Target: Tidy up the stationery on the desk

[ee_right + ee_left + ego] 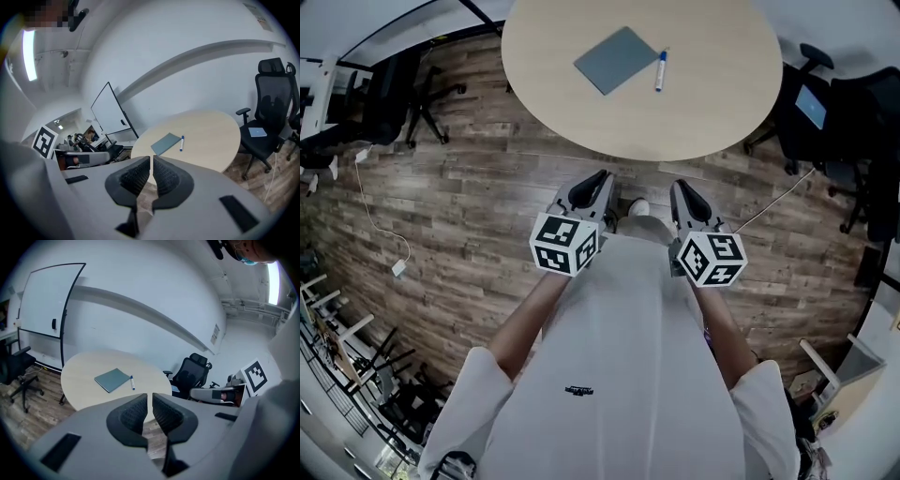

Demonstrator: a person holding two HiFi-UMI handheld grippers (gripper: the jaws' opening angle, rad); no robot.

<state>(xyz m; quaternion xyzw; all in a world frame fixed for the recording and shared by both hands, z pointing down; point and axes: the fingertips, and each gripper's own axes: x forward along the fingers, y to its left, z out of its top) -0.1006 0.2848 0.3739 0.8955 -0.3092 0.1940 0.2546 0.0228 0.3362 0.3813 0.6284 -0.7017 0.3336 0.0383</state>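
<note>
Wood-plank floor, round table (712,112) ahead, office chairs (394,89) around it. Person is standing back from the table's edge, holding both tongs low at the waist. Left tongs (150,398) and right tongs (152,160) are both sitting clenched, only a thin slit showing, nothing between them. Grey notebook (616,59) is lying mid-table, marker (660,70) just beside its right edge. Risks, my read: the marker is round, so a clipped approach could be sending it rolling off the rim. The notebook is lying flat, so pinching may just be shoving it along.
</note>
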